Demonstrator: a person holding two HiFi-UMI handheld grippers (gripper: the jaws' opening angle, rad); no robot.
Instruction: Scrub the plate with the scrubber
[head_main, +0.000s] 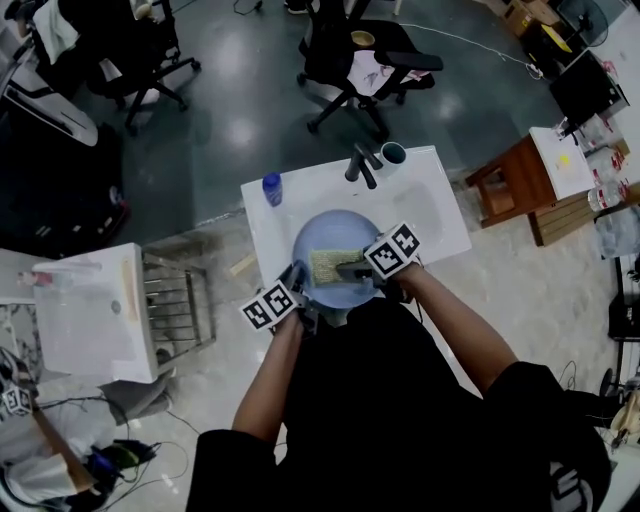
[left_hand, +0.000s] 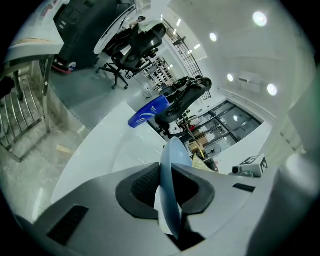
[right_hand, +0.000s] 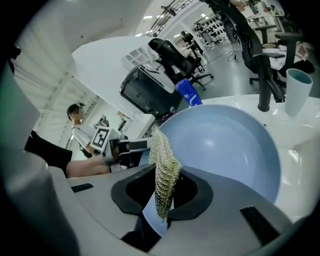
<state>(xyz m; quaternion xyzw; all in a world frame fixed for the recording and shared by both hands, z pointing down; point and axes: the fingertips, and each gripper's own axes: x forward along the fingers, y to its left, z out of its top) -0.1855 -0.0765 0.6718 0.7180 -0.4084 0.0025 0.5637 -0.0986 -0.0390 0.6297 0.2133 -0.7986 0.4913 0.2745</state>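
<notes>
A pale blue plate (head_main: 340, 238) is held tilted over the white table (head_main: 432, 205). My left gripper (head_main: 296, 287) is shut on its near left rim; in the left gripper view the plate's edge (left_hand: 173, 157) stands upright between the pads of the left gripper (left_hand: 169, 192). My right gripper (head_main: 352, 268) is shut on a yellow-green scrubber (head_main: 327, 265) that lies against the plate's face. In the right gripper view the scrubber (right_hand: 161, 160) sticks up from the right gripper (right_hand: 163, 196) in front of the plate's hollow (right_hand: 230, 145).
A blue bottle (head_main: 272, 188) stands at the table's left edge. A teal cup (head_main: 393, 153) and dark tools (head_main: 362, 165) sit at the far edge. Office chairs (head_main: 355, 60) stand beyond, a metal rack (head_main: 175, 300) to the left, a wooden stool (head_main: 505, 185) to the right.
</notes>
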